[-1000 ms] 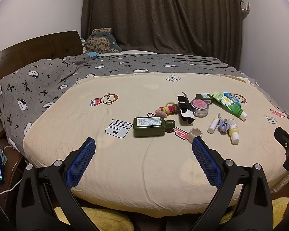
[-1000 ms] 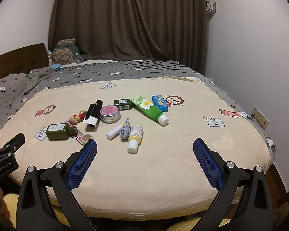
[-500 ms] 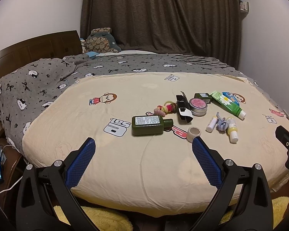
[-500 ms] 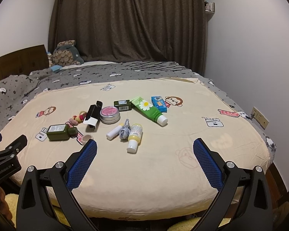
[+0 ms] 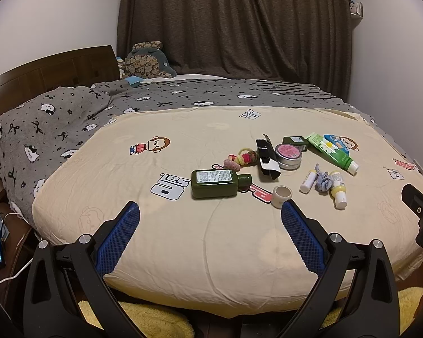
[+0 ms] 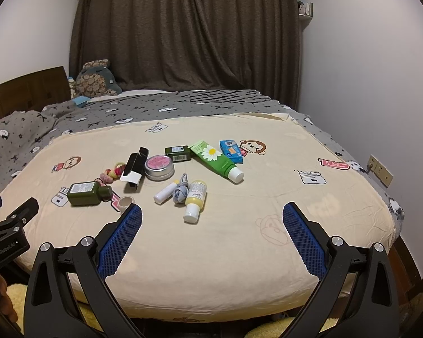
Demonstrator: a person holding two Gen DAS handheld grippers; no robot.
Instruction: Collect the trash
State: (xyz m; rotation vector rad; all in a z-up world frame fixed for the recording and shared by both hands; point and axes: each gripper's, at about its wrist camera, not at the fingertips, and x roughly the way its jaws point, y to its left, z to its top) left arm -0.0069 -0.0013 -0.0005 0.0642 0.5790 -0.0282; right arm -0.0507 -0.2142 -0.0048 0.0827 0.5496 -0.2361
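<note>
Blue pads show on both grippers, left and right, each spread wide and holding nothing, near the edge of the bed. Farther on lie a tape roll, a green bottle, a yellow bottle, then a black box, tin and green tube.

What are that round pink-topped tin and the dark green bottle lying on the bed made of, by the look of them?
The round tin looks like brushed metal: its side is dull silver with a soft sheen, under a pink printed top. The dark green bottle seems glossy plastic or glass; highlights run along its smooth body, and a white paper label sits on it. The look alone cannot settle which.
</note>
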